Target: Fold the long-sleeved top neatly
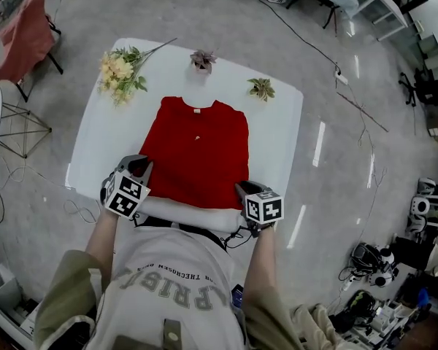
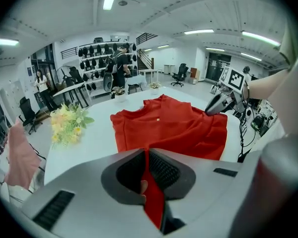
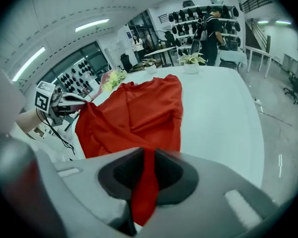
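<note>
Head view: red top (image 1: 197,152) lies flat on white surface (image 1: 277,133), sleeves folded in. At near hem, left gripper (image 1: 140,168) & right gripper (image 1: 245,190) each clamp 1 corner. Next, I'd judge: lift both evenly, carry hem twd collar.

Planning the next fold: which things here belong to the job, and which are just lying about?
In the job: red top; left gripper and right gripper, each clamped on a near hem corner.
Lying about: yellow flowers; pinkish potted plant; green potted plant.
</note>
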`<state>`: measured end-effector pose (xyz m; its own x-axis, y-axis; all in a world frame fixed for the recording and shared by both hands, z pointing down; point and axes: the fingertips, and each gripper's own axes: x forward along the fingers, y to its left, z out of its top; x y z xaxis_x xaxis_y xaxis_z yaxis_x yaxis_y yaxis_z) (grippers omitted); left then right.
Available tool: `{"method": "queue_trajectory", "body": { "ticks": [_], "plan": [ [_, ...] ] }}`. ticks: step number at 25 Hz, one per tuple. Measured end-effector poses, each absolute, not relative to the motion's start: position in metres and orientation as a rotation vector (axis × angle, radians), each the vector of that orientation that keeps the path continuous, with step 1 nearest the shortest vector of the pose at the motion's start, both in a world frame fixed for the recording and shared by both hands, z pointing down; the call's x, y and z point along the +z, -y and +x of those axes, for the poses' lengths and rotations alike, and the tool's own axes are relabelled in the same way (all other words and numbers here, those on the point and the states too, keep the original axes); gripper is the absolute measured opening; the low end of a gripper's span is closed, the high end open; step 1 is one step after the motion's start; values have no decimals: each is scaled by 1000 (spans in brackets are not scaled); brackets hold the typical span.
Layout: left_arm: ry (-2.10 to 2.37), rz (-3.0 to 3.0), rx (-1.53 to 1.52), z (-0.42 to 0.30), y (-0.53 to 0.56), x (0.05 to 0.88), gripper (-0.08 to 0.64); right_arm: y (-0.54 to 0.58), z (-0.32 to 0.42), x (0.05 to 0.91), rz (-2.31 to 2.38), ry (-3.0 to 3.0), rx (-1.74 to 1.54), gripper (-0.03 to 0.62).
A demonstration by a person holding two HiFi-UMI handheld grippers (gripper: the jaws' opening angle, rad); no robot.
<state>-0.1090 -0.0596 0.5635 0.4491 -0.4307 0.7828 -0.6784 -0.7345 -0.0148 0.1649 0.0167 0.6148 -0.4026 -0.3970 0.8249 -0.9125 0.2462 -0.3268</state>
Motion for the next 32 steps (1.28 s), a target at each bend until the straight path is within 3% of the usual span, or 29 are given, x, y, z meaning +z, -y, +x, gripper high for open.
{"method": "queue_trajectory", "body": {
  "ticks": [1, 2, 8, 15, 19, 21, 25, 27, 28, 30, 32],
  "plan": [
    [959, 2410, 1162, -109, 61, 560, 32, -15, 165, 610, 1207, 1930, 1087, 20],
    [970, 2417, 1150, -108, 62, 556, 32, -14, 166, 604, 1226, 1941, 1062, 9],
    [1050, 2393, 1116, -111, 76, 556, 32, 12, 181, 569, 1347, 1971, 883, 8],
    [1032, 2239, 1331, -118, 87, 619, 35, 32, 177, 616, 1268, 1841, 783, 8],
    [1070, 2256, 1258, -118, 86, 620, 50, 37, 181, 620, 1303, 1799, 715, 9],
    [1120, 2279, 1182, -122, 86, 610, 170, 36, 187, 611, 1373, 1797, 730, 16],
    [1205, 2265, 1096, -148, 79, 588, 227, 24, 201, 584, 1476, 1876, 851, 34],
    [1250, 2243, 1101, -167, 75, 581, 227, 9, 204, 578, 1410, 1927, 919, 193],
    [1270, 2232, 1111, -177, 73, 578, 227, 0, 204, 576, 1355, 1954, 941, 232],
    [1270, 2219, 1130, -195, 65, 573, 227, -20, 205, 572, 1241, 1987, 933, 278],
    [1168, 2222, 1160, -201, 48, 572, 227, -38, 204, 571, 1139, 1996, 881, 279]
  ]
}}
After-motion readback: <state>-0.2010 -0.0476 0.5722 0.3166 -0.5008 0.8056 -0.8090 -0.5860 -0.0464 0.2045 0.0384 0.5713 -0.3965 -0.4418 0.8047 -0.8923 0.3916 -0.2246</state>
